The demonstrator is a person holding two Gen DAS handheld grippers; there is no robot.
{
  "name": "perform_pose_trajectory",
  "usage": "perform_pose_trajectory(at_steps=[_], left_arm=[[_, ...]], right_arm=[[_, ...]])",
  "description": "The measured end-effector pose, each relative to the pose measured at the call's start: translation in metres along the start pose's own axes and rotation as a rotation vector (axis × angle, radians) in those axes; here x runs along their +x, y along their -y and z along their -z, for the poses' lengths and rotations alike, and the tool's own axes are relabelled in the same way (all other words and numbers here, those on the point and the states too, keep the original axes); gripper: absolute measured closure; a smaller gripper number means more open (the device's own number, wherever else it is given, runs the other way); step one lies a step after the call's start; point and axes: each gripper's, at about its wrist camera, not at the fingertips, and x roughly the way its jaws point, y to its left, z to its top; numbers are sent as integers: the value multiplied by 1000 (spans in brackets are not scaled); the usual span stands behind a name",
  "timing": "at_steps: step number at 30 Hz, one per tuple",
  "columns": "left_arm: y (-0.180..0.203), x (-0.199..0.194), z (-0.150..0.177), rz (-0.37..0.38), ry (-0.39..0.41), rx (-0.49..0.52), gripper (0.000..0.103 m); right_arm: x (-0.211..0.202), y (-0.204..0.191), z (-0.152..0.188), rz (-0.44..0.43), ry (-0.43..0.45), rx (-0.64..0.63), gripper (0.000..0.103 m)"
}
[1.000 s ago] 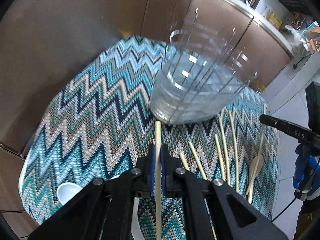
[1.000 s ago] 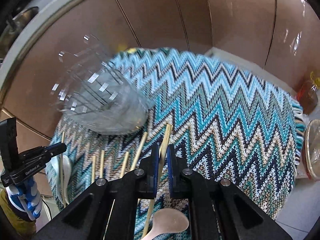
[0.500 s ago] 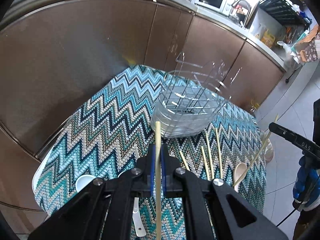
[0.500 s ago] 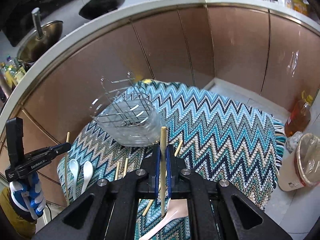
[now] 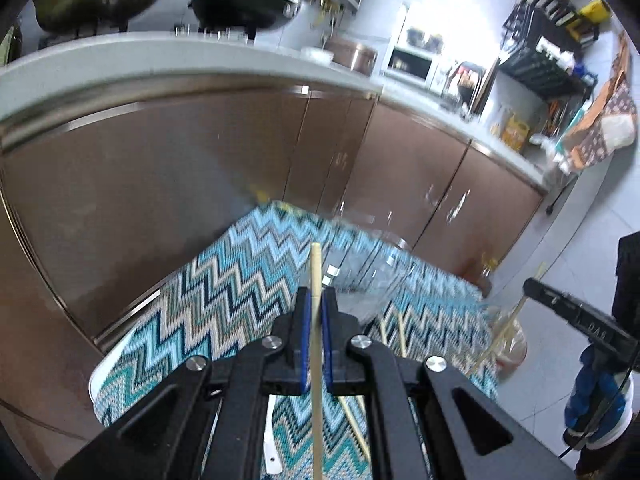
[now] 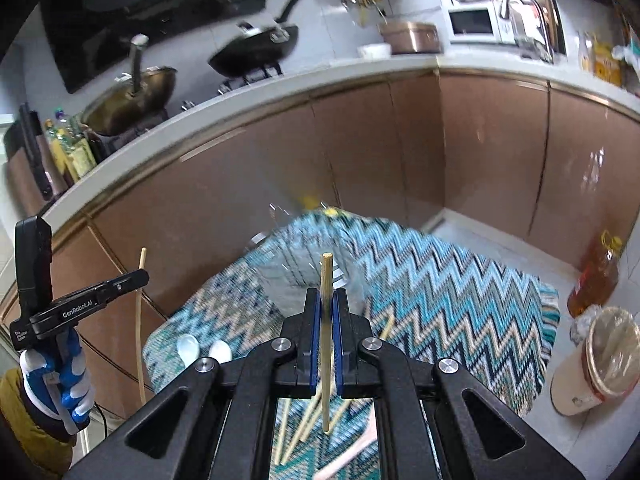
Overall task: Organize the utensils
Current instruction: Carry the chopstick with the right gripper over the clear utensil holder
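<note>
Pale slender wooden chopstick point(image 5: 316, 344): clamped upright in left claw point(image 5: 315, 312), raised above zigzag-cloth tabletop point(image 5: 224, 296). Right claw point(image 6: 326, 312) grips second chopstick point(image 6: 326, 320). Light, stiff, smooth; likely pivots, so hold mid-shaft. Blurred clear wire-lined holder point(image 6: 308, 272) beyond.

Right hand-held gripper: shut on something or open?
Shut. The right hand-held gripper has both blue pads pressed against a pale wooden chopstick, which sticks up between them.

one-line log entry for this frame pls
left gripper: shut on wooden chopstick | right gripper: shut on second wooden chopstick | both raised over clear wire-grid utensil holder on zigzag teal cloth
</note>
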Motion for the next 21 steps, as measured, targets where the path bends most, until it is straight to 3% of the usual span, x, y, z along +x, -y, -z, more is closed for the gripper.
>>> perform_pose_trajectory(at_steps=[5,11,14,21], left_arm=[[7,-19,-24,36,105,-27,98],[16,-25,-67,100,313,-89,98],[22,-13,-87,115,400,-120,98],[30,49,-108,73,453,-130,98]], right_arm=[[-14,-27,-19,-31,100,-44,97],[-19,-45,-53,-53,257,-89,97],[-12,-50,-70,-47,318,-108,97],[32,-44,-87,-14,353,-147,97]])
